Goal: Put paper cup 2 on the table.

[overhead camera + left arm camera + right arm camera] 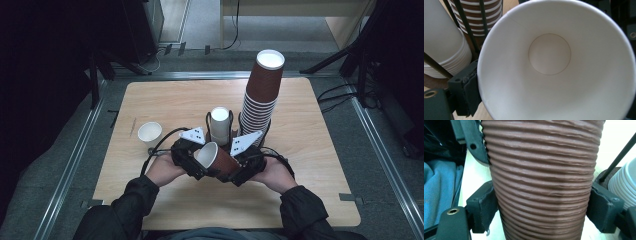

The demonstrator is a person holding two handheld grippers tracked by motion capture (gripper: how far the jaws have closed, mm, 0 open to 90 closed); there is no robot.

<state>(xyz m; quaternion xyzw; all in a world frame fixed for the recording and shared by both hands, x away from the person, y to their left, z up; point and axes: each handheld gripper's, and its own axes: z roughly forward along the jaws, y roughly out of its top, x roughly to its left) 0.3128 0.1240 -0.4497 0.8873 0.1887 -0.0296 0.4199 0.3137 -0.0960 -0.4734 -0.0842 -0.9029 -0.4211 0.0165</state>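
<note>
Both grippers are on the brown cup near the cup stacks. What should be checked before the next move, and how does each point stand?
1. Right gripper clamps the brown cup by its ribbed wall, pads on both sides: ok.
2. Left gripper grips the cup's rim: cannot tell; one pad touches it, the other side is hidden.
3. Cup is empty inside: ok.
4. Cup is clear of the table, held tilted: ok.
5. Brown stack stands upright in its rack: ok.
6. Loose white cup is away from the hands: ok.

No legible text, label, brand or number on anything here; the ribbed brown paper cup [220,159] carries no print.
</note>
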